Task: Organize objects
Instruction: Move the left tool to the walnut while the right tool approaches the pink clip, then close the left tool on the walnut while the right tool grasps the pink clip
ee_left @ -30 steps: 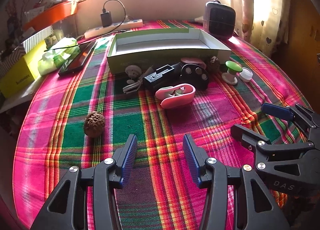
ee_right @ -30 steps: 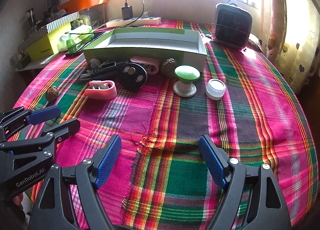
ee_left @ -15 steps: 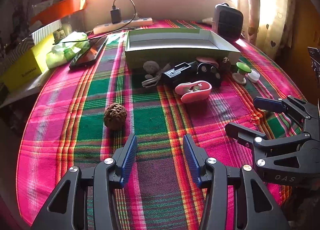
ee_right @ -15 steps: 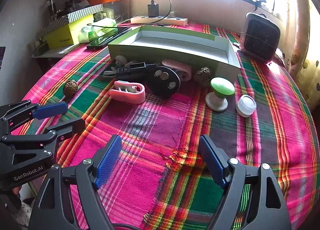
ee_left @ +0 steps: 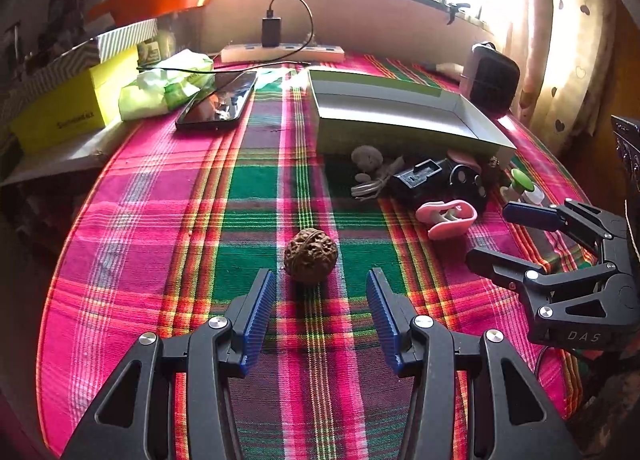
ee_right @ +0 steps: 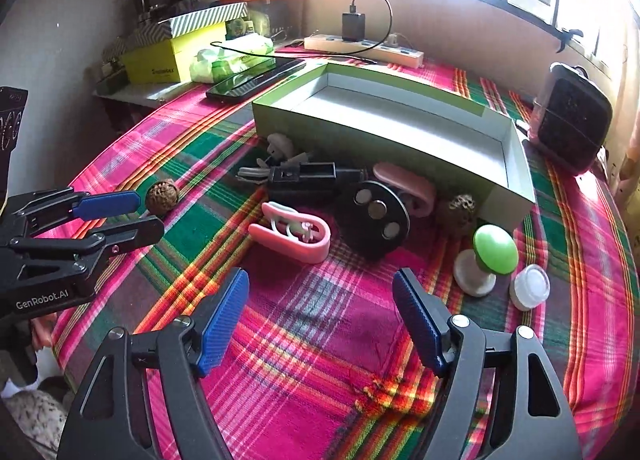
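A brown walnut (ee_left: 311,256) lies on the plaid tablecloth just ahead of my left gripper (ee_left: 320,288), which is open, its blue pads either side of the nut and short of it. My right gripper (ee_right: 320,284) is open with its jaws closing and nothing between them. Just beyond it lies a pink clip (ee_right: 292,238). Behind that sit a black disc (ee_right: 374,215), a black device (ee_right: 304,177), a second pink clip (ee_right: 408,183), another walnut (ee_right: 460,207), a green-topped knob (ee_right: 494,250) and a white cap (ee_right: 530,290). An open green box (ee_right: 360,143) stands behind them.
A phone (ee_left: 218,99), a green wipes pack (ee_left: 164,87) and a yellow box (ee_left: 68,107) sit at the back left. A power strip (ee_left: 280,53) lies by the wall. A black heater (ee_right: 572,127) stands at the back right. The round table's edge curves close on both sides.
The left gripper swung left until the walnut lies centred just ahead of its tips. The right gripper moved nearer the pink clip, and its jaws narrowed a little.
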`<state>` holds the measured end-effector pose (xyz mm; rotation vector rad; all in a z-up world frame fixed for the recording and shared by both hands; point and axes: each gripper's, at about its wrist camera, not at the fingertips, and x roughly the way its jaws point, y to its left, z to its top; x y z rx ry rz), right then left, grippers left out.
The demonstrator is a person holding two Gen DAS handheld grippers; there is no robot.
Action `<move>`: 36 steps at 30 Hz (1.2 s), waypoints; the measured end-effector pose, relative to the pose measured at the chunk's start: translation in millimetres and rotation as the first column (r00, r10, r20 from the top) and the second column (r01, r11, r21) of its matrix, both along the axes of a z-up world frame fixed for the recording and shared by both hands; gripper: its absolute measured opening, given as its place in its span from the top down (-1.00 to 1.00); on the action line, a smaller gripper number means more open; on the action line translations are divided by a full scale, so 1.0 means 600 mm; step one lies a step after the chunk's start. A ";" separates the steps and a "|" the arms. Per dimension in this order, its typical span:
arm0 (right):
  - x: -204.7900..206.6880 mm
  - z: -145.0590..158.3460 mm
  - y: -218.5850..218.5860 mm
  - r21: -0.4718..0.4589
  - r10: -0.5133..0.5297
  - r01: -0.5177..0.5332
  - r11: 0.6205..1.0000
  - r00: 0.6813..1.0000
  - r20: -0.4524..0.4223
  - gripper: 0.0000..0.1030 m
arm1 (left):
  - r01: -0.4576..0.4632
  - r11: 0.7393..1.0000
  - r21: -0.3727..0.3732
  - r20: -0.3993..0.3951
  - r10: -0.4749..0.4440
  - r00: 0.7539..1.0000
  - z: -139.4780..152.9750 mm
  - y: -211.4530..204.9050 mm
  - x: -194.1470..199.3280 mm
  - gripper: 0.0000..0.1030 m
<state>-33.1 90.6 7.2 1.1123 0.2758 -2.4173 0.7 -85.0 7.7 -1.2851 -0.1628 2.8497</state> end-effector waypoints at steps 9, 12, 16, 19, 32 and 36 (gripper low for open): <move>-0.030 -0.004 -0.023 -0.027 0.074 -0.073 0.997 0.997 0.024 -0.23 | 0.003 1.000 -0.003 0.016 -0.003 1.000 -0.009 -0.016 -0.019 0.11; -0.033 -0.005 -0.028 -0.021 0.088 -0.087 0.996 0.996 0.034 -0.04 | 0.012 1.000 -0.005 0.018 -0.011 1.000 -0.009 -0.018 -0.024 0.11; -0.026 -0.010 -0.033 -0.028 0.121 -0.120 0.992 0.991 0.064 0.09 | 0.013 1.000 0.001 0.023 -0.013 1.000 -0.008 -0.021 -0.028 0.11; -0.018 -0.010 -0.037 -0.045 0.156 -0.153 0.987 0.985 0.075 0.15 | 0.014 1.000 -0.003 0.021 -0.014 1.000 -0.008 -0.021 -0.029 0.11; -0.033 -0.013 -0.062 0.022 0.151 -0.152 0.988 0.987 0.048 0.15 | 0.020 1.000 0.001 0.033 -0.020 0.999 -0.007 -0.022 -0.036 0.11; -0.032 -0.013 -0.063 0.026 0.138 -0.139 0.990 0.990 0.040 0.19 | 0.013 1.000 0.003 0.033 -0.013 0.999 -0.007 -0.023 -0.036 0.11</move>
